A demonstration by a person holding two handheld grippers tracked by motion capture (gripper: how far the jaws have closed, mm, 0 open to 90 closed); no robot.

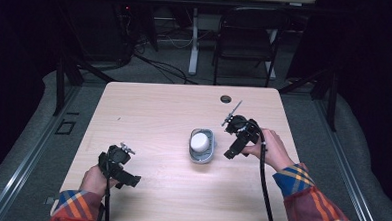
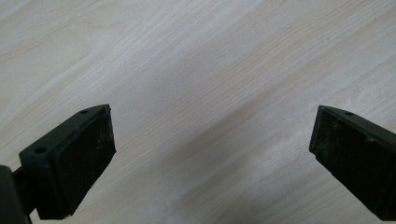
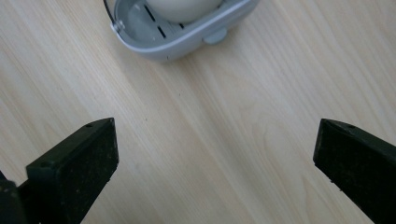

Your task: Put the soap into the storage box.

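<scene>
Left gripper [image 1: 131, 180], jaws apart over bare wood at the near left edge of the table [image 1: 154, 108]. Right gripper [image 1: 230, 153], jaws wide apart with nothing between them, just right of the grey basket [image 1: 202, 157] holding a white egg-shaped object [image 1: 200, 140] at mid-table; the gap between is unobstructed. Beyond: a grommet hole [image 1: 226, 99], then a black chair [image 1: 247, 40] in a dark room.
</scene>
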